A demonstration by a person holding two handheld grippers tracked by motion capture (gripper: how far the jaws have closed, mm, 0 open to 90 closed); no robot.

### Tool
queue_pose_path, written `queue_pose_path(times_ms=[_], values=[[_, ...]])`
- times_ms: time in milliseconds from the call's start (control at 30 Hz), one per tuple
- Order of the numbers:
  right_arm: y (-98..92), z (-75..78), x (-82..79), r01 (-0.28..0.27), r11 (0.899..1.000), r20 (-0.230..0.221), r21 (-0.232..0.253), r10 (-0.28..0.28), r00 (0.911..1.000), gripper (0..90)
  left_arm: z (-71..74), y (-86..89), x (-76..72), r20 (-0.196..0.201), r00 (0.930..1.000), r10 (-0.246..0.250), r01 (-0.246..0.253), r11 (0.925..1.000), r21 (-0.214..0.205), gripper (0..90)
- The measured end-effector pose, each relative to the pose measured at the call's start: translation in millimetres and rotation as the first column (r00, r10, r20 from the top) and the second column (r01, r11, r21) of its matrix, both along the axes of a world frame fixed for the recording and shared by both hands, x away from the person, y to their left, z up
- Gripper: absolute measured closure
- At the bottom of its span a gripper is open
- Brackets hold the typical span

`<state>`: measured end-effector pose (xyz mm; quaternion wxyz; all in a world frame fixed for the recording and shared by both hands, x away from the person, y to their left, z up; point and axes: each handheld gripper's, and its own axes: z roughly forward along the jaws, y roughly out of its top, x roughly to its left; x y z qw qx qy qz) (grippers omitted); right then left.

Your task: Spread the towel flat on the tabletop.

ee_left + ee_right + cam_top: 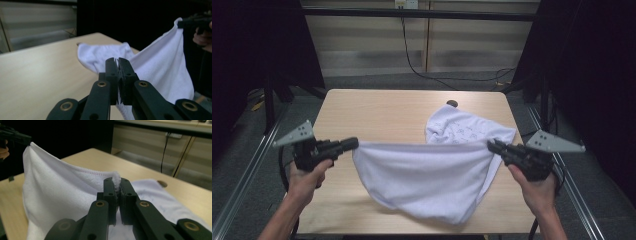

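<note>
A white towel [427, 175] hangs stretched between both grippers above the light wooden table [377, 112]. Its top hem runs taut from left to right, its middle sags toward the table's near edge, and its far end lies bunched on the tabletop [462, 127]. My left gripper [356, 143] is shut on the towel's left corner; the cloth [160, 65] shows pinched between its jaws [118, 61]. My right gripper [490, 146] is shut on the right corner, with the towel's hem [82, 172] leading from its jaws [117, 180] to the other gripper [17, 137].
A small dark round hole [452, 103] sits near the table's far edge, just behind the towel. Black cables [447, 77] trail on the floor beyond the table. Metal frame rails [247, 165] run along both sides.
</note>
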<state>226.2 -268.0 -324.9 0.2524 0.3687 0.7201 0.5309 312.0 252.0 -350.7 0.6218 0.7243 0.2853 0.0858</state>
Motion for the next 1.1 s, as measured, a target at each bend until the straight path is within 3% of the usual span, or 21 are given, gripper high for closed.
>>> queue_pose_path(times_ms=[33,133,267,300,333,367,400,533,567,600,733,767,833,900,933,1000,1067,1100], values=[[-1.6,14.0,8.4,0.008,1.0,0.034,0.029,-0.009,0.9994,85.6,5.4,-0.9,3.6,0.01,0.9999,0.007,-0.007,0.9999,-0.014,87.3],[-1.6,24.1,7.9,-0.002,0.998,0.071,0.06,-0.002,0.9975,85.7,12.2,-2.6,0.6,0.031,0.9995,0.005,-0.004,0.9997,-0.025,87.3],[0.9,17.7,-12.7,-0.039,0.999,0.068,0.035,0.037,0.997,85.6,-7.2,4.5,-20.1,0.008,0.9988,-0.048,0.048,0.9988,0.0,87.2],[0.6,1.4,-28.5,-0.059,0.998,0.028,0.024,0.058,0.9979,85.6,-15.8,7.9,-26.2,-0.006,0.9982,-0.06,0.06,0.9982,-0.002,87.2],[0.2,-9.3,-36.4,-0.066,0.997,0.007,0.032,0.066,0.9978,85.6,-34.6,10.5,-37.9,-0.035,0.9965,-0.076,0.076,0.9971,0.009,87.2],[0.3,-21.2,-44.3,-0.072,0.997,-0.019,0.036,0.072,0.9972,85.6,-34.6,10.5,-37.9,-0.035,0.9965,-0.076,0.076,0.9971,0.009,87.2],[0.3,-21.2,-44.3,-0.072,0.997,-0.019,0.036,0.072,0.9972,85.6,-44.1,10.5,-43.4,-0.052,0.9952,-0.083,0.084,0.9962,0.023,87.2],[3.3,-70.7,-74.5,-0.087,0.995,-0.11,0.048,0.092,0.9897,85.6,-79.9,8.2,-66.6,-0.138,0.9813,-0.134,0.144,0.9875,0.063,87.0],[4.4,-90.9,-86.8,-0.111,0.993,-0.154,0.051,0.118,0.9811,85.5,-86.3,9.2,-72.5,-0.15,0.9796,-0.134,0.146,0.9862,0.078,86.8],[4.4,-90.9,-86.8,-0.111,0.993,-0.154,0.051,0.118,0.9811,85.5,-91.9,10.9,-78.1,-0.163,0.9761,-0.144,0.16,0.9833,0.088,86.8],[7.7,-117.8,-104.3,-0.166,0.985,-0.226,0.053,0.173,0.9586,85.1,-111.8,20.4,-100.3,-0.221,0.962,-0.161,0.183,0.9795,0.084,87.4],[9.2,-125.5,-111.4,-0.19,0.979,-0.251,0.068,0.201,0.9469,82.8,-119.6,23.4,-110.6,-0.254,0.9501,-0.181,0.209,0.9741,0.087,87.4],[9.7,-126.6,-114.7,-0.193,0.979,-0.256,0.06,0.202,0.9455,78.5,-120.6,24.2,-115.1,-0.255,0.9476,-0.193,0.222,0.9707,0.092,87.1],[7.8,-125.1,-116.7,-0.205,0.975,-0.244,0.083,0.219,0.9448,74.7,-117.9,26.4,-118.8,-0.247,0.9458,-0.211,0.237,0.9683,0.079,84.1],[4.9,-119.4,-114.9,-0.189,0.977,-0.222,0.097,0.206,0.953,73.3,-115.1,27.2,-118.3,-0.236,0.9477,-0.215,0.237,0.9687,0.072,81.4],[3.6,-116.5,-112.0,-0.188,0.977,-0.212,0.101,0.205,0.9554,72.9,-109.7,27.1,-110.7,-0.219,0.9519,-0.215,0.232,0.971,0.057,77.6],[3.5,-112.3,-102.8,-0.169,0.981,-0.202,0.093,0.184,0.9619,69.9,-106.6,20.9,-95.9,-0.206,0.9582,-0.199,0.219,0.9722,0.081,74.3],[3.9,-110.7,-97.1,-0.18,0.978,-0.194,0.102,0.197,0.961,69.0,-106.9,14.9,-86.5,-0.21,0.958,-0.196,0.217,0.9725,0.084,72.9]])
